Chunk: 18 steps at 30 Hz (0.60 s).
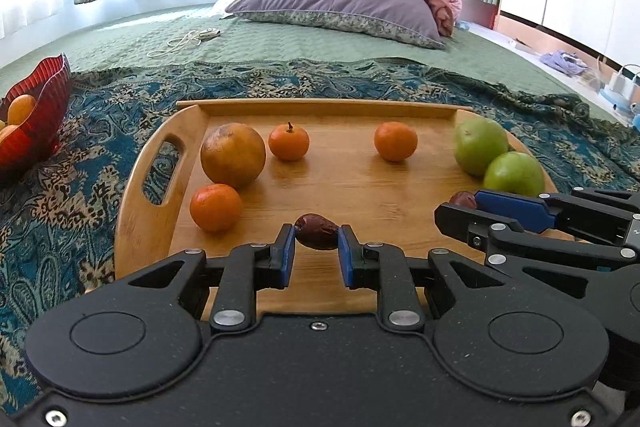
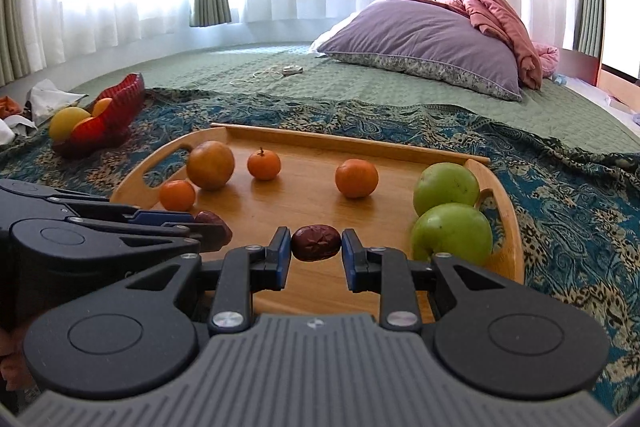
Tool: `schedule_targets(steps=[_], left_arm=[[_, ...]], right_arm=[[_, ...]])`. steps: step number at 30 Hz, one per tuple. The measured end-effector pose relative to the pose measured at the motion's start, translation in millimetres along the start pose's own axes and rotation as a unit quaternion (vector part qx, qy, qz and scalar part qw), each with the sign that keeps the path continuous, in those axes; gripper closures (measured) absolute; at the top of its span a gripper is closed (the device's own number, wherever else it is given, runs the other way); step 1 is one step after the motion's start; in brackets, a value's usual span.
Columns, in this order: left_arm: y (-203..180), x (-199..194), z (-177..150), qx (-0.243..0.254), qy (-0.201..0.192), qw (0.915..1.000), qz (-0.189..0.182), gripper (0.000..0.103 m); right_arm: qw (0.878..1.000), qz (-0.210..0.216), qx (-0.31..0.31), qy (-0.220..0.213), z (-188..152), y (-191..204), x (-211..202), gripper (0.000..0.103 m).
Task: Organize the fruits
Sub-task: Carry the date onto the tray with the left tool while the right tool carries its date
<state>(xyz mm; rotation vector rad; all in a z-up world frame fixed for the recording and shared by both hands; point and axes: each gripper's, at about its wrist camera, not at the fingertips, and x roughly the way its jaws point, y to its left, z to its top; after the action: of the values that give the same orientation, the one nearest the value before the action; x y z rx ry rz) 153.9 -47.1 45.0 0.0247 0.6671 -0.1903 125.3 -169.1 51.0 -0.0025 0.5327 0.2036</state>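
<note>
1. Left wrist view: the left tool pinches a brown date just above the wooden tray.
2. The right tool grips a second date likewise.
3. Judged early: the large orange, three tangerines and two green apples lie on the tray; the red bowl holds a few fruits.

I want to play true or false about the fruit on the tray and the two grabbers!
1. Each gripper holds a brown date: left gripper, right gripper. True.
2. Two green apples sit on the wooden tray. True.
3. The tray holds five small oranges. False: three small oranges and one big one.
4. The red bowl is on the tray. False: it sits on the patterned cloth beside it.
</note>
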Motion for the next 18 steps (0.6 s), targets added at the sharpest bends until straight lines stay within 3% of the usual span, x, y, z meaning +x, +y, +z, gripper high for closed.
schedule_targets(steps=[18], left_arm=[[2,28,0,0.003,0.008,0.9999,0.013,0.081]], right_arm=[[0.999,-0.021,0.018,0.022,-5,-9,26,0.071]])
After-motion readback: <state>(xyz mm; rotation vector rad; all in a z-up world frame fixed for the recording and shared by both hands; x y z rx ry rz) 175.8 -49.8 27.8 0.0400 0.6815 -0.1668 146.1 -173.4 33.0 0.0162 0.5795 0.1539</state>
